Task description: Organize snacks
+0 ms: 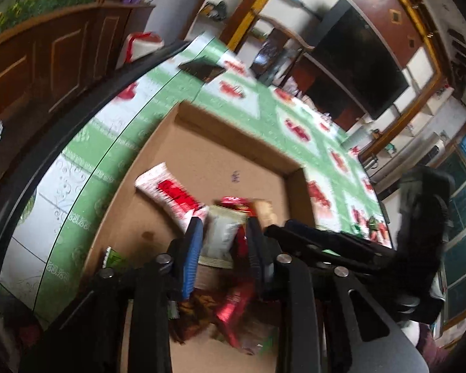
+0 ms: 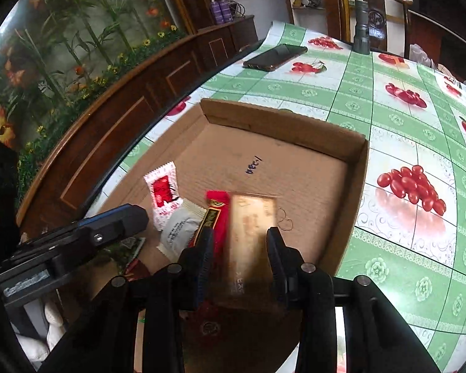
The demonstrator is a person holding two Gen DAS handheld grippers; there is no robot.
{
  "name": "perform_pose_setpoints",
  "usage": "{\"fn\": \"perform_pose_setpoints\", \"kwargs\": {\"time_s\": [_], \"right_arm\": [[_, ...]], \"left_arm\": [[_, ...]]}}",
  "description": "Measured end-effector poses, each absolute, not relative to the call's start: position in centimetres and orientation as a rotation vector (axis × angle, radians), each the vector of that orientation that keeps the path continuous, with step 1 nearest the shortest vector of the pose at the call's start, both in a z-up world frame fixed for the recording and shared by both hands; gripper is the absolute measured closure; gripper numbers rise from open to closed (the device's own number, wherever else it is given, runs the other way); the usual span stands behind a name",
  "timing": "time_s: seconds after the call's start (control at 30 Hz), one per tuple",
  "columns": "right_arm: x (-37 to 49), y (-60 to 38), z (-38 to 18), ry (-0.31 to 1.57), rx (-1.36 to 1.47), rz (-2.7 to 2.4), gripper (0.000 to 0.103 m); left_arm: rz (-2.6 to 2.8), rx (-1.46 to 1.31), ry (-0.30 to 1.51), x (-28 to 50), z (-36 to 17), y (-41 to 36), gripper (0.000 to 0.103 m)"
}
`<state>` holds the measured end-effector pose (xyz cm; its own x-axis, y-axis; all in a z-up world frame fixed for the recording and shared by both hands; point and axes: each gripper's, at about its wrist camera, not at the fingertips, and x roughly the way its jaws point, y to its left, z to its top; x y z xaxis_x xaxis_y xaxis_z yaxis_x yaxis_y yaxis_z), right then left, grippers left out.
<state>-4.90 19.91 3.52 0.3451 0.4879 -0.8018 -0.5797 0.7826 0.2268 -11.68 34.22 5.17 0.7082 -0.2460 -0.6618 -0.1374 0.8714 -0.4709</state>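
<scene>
Snacks: red-and-white packet (image 2: 162, 193), grey-white packet (image 2: 180, 227), red packet (image 2: 218, 214) and tan packet (image 2: 252, 233) lie in a row in the cardboard tray (image 2: 354, 186), toward its near side.
Right gripper (image 2: 239, 251): jaws apart, tan packet between them; grip cannot be told.
Left gripper (image 1: 223, 242): jaws apart around the grey-white packet (image 1: 220, 233); contact unclear.
Tray: on the cherry-print tablecloth (image 2: 404, 130).
Phone (image 2: 275, 57): beyond the tray, near the table's far edge.

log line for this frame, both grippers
left gripper: around white packet | right gripper: around tan packet | both over cardboard tray
</scene>
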Motion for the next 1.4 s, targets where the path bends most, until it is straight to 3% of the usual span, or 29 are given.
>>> {"fn": "perform_pose_setpoints", "kwargs": {"time_s": [0.07,0.13,0.2,0.27,0.63,0.9,1.1,1.4], "right_arm": [[-5.2,19.7,4.0,0.991,-0.092,0.699,0.065],[-5.7,19.0,4.6,0.968,-0.073,0.706,0.065],[-6.2,18.3,5.4,0.943,-0.054,0.71,0.065],[-6.7,17.0,6.1,0.912,-0.031,0.711,0.061],[-6.0,-0.3,8.9,0.8,0.133,0.437,0.059],[-2.3,-13.0,7.3,0.831,0.193,0.138,0.056],[0.4,-15.1,4.1,0.889,0.249,0.111,0.056],[-1.3,-9.8,3.0,0.953,0.187,0.393,0.058]], "left_arm": [[-0.09,-0.502,0.747,-12.6,6.7,33.4,0.073],[-0.101,-0.484,0.691,-13.7,8.6,32.6,0.055],[-0.126,-0.492,0.588,-15.4,10.8,31.7,0.013],[-0.204,-0.551,0.492,-16.7,11.9,31.1,0.0],[-0.352,-0.559,0.617,-15.8,11.0,26.0,0.0],[-0.381,-0.532,0.71,-15.4,10.0,22.1,0.0],[-0.372,-0.494,0.728,-15.9,10.2,20.8,0.0],[-0.36,-0.474,0.769,-15.4,9.5,19.6,0.0]]}}
